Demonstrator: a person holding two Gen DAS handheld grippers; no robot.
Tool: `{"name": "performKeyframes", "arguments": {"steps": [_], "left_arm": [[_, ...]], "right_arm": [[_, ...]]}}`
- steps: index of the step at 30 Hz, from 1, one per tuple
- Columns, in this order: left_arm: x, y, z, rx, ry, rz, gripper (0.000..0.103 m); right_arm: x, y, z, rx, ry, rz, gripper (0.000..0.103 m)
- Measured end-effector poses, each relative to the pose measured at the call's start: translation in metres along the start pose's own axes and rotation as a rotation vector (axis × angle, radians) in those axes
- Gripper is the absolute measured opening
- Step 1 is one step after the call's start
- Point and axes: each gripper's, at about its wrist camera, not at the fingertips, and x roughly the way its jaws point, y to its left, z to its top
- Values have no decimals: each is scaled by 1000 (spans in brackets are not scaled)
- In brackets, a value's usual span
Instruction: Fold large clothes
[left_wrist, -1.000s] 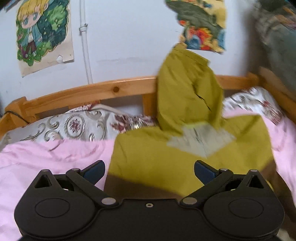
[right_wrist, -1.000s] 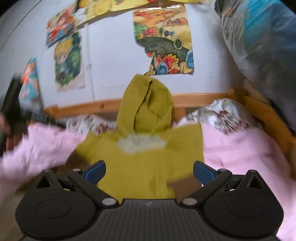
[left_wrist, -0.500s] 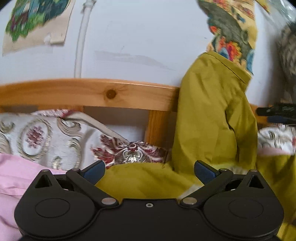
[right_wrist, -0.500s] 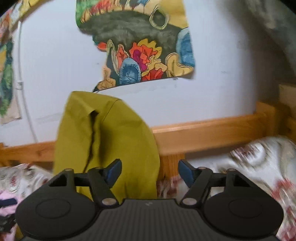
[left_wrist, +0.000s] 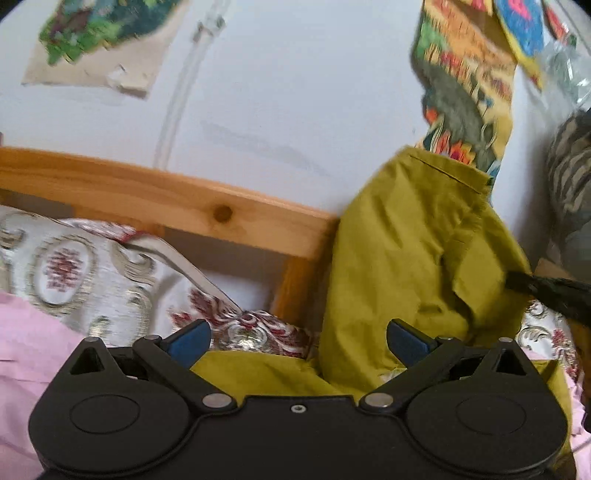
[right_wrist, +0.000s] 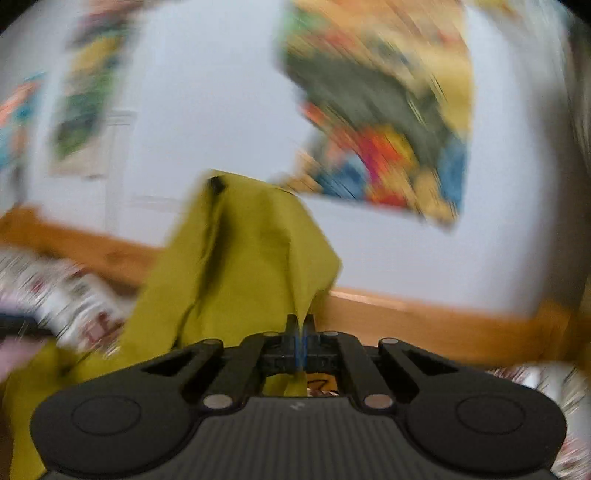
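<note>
An olive-green hooded garment (left_wrist: 406, 266) lies on the bed with its hood propped up against the wooden headboard (left_wrist: 155, 199). My left gripper (left_wrist: 297, 338) is open and empty, just in front of the garment's collar area, left of the hood. My right gripper (right_wrist: 300, 332) is shut on the right edge of the hood (right_wrist: 240, 258); that view is blurred by motion. The right gripper's tip (left_wrist: 539, 290) shows at the hood's right side in the left wrist view.
A patterned white and red pillow (left_wrist: 85, 273) lies left of the garment on pink bedding (left_wrist: 33, 354). A white wall with posters (left_wrist: 465, 85) and a pipe (left_wrist: 184, 81) stands behind the headboard. Grey bundled fabric (left_wrist: 569, 184) sits at the far right.
Both grippers moved forward to the hood. The right gripper went from open to shut on the hood's right edge. The left gripper stayed open.
</note>
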Motion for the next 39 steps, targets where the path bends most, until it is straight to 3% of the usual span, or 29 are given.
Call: {"name": "performKeyframes", "arguments": {"steps": [5,7,14,16,17,18,20,22,24,27,29,31,32,33,34,35,36,39], "left_arm": [[-66,18,-6,-6,-84,33,102],[-91,28,-11,-23,-99,65,102],[-129,54,-29,-67,11,136,102],[-127,54,-33,-74,43,121,102],[-124,53,-33,-82,60,95,102],[-121,50,-34,-91,82,54,102],[-113,42,-36,-99,124,-26,102],[-105,34,-39,-97,180,-117,102],[-96,25,-45,-97,243,-192,101],[-77,16,-56,-143,366,-240,86],[-67,12,-64,-184,432,-243,77],[-63,8,-71,-192,464,-206,68],[-61,6,-73,-190,476,-193,54],[-60,3,-75,-183,490,-188,29],[-58,-1,-76,-168,510,-177,18],[-59,-5,-76,-146,518,-160,4],[-63,-6,-75,-142,512,-164,2],[-83,-16,-70,-143,478,-218,0]], "right_arm": [[-87,52,-46,-347,-106,16,2],[-113,68,-68,-454,-108,16,2],[-138,77,-107,-412,84,40,3],[-141,76,-108,-335,135,36,10],[-144,74,-107,-283,156,33,20],[-148,70,-105,-223,182,29,38],[-156,61,-102,-83,220,29,52],[-163,51,-97,80,251,36,56],[-167,37,-94,277,260,67,74],[-175,15,-102,645,226,150,87],[-171,7,-111,815,211,183,89],[-161,6,-116,888,217,179,89],[-154,6,-116,900,217,183,88],[-148,8,-117,899,221,181,83],[-143,10,-118,896,225,181,76],[-139,12,-119,887,232,189,51],[-136,15,-118,867,252,176,17],[-146,21,-114,802,258,140,7]]}}
